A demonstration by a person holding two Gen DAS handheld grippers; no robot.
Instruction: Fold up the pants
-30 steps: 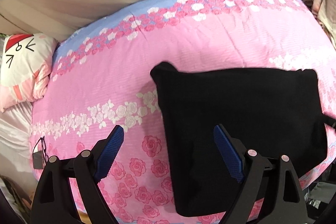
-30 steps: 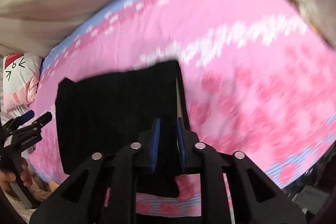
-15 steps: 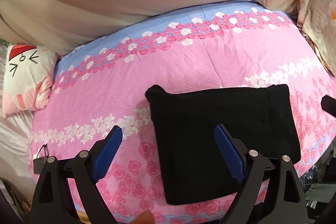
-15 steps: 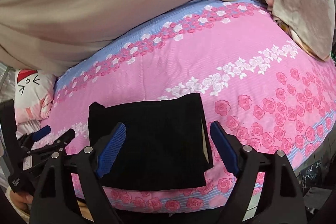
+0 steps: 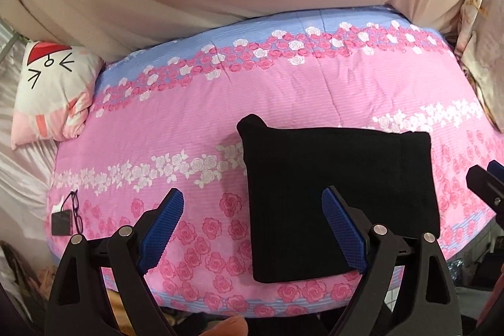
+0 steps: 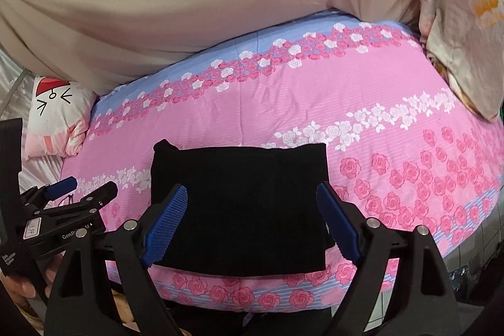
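The folded black pants (image 5: 340, 197) lay flat on the pink rose-print bedspread (image 5: 195, 115), close to its near edge. Only the left wrist view showed the eyeglasses (image 5: 75, 210) and a small dark pouch (image 5: 61, 222), far left of the pants near the bedspread's corner. The left tongs (image 5: 253, 229) were released, holding nothing; the right tongs (image 6: 252, 224) likewise gaped above the pants. Bare bedspread stretched beyond the pants toward a beige curtain (image 6: 189, 5); a cat-face pillow (image 5: 50, 90) sat far left of them.
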